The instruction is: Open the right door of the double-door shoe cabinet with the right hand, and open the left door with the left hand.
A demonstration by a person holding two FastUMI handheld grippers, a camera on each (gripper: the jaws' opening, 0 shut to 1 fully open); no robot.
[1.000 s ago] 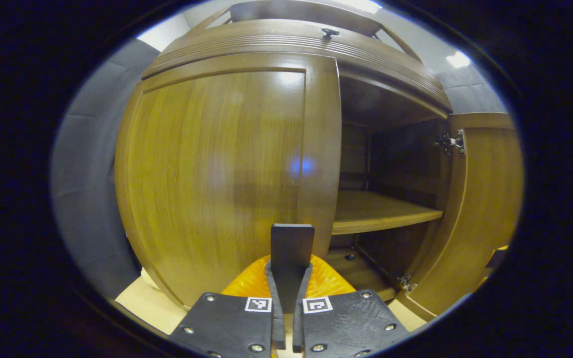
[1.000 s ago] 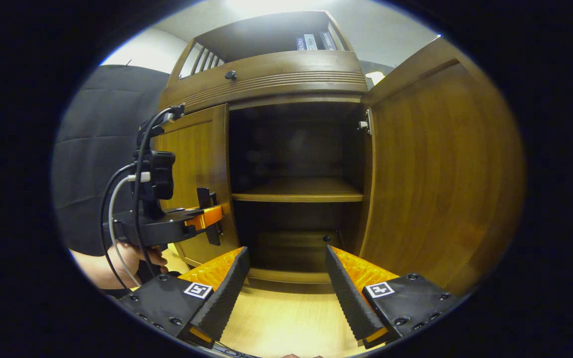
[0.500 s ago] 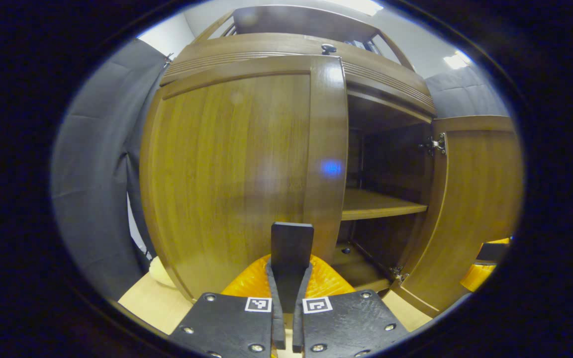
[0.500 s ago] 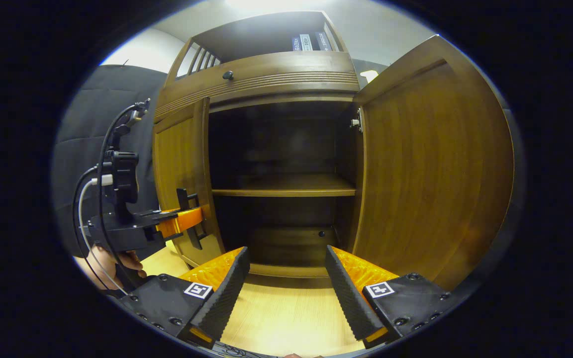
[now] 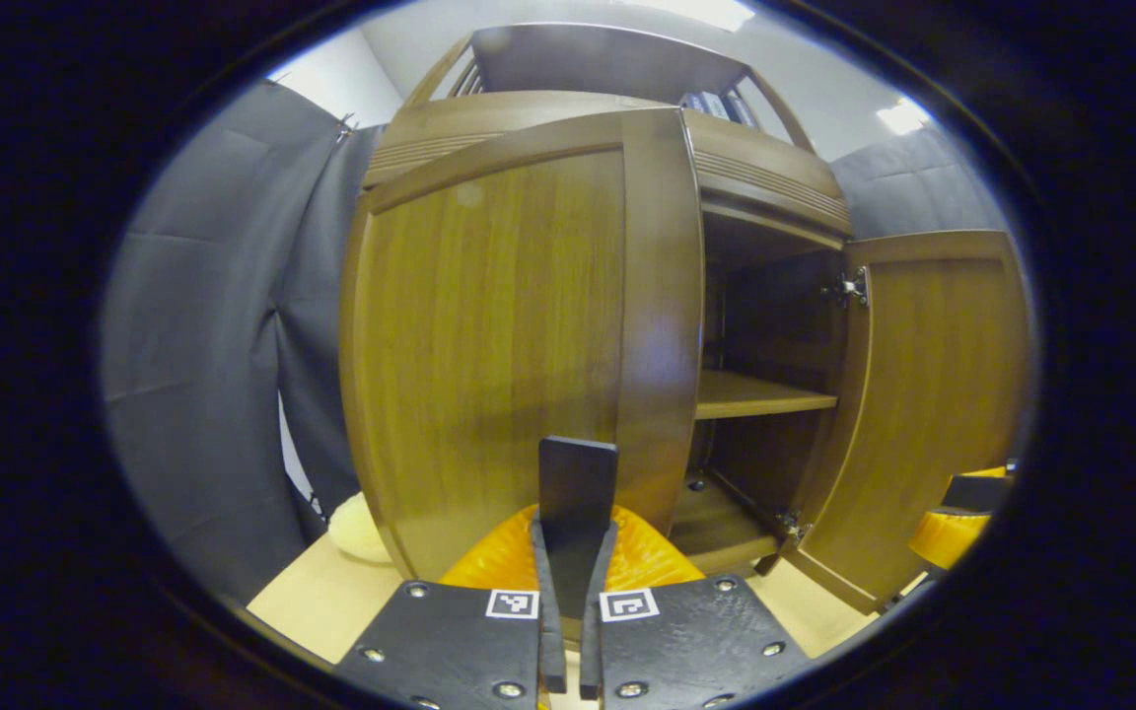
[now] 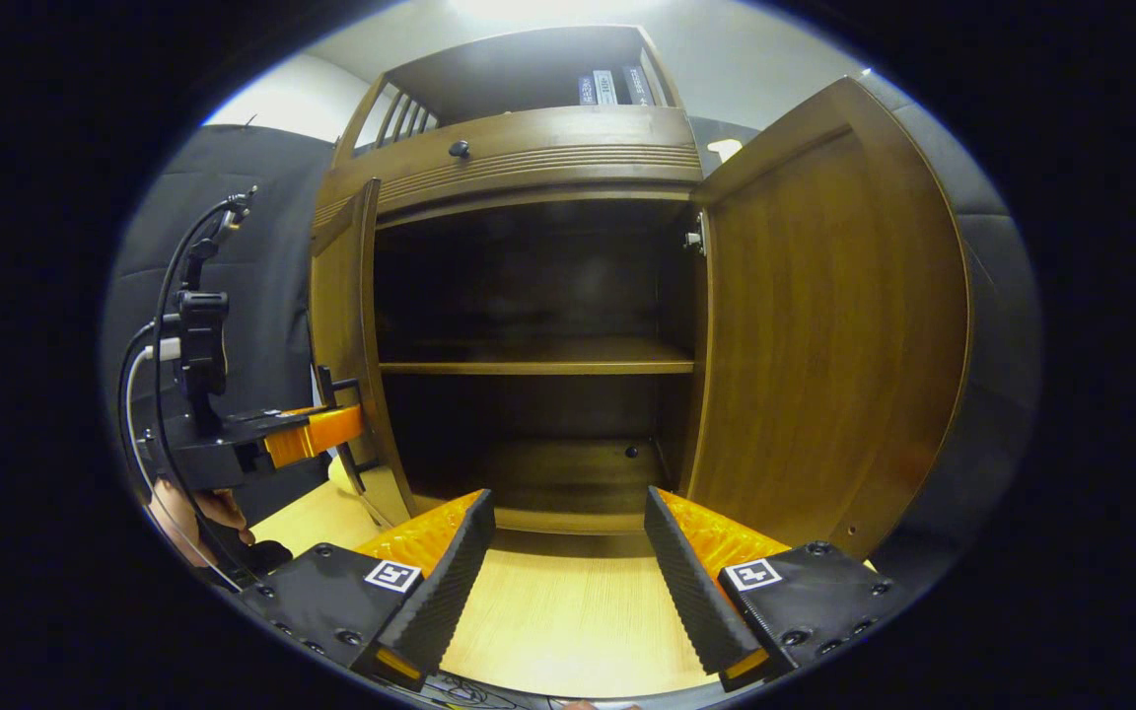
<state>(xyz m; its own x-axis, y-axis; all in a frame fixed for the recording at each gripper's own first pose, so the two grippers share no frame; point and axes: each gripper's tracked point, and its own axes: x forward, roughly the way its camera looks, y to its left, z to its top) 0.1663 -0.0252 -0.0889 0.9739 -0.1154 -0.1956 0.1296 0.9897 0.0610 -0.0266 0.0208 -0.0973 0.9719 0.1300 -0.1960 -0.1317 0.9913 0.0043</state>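
The left gripper [image 5: 578,552] is pinching the handle [image 5: 578,483] of the left door [image 5: 489,325], swinging it wide. The right gripper [image 6: 568,552] is hanging spread before the open right door [image 6: 824,325]. Next: release.

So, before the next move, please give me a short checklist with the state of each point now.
1. Right door swung fully open: ok.
2. Left door swung out from the cabinet: ok, though how far it can still go, cannot tell.
3. Left claw shut on the dark handle: ok.
4. Right claw open and holding nothing: ok.
5. Inner shelf bare, nothing to fall out: ok.
6. Pale object on the floor behind the left door blocks its swing: cannot tell.
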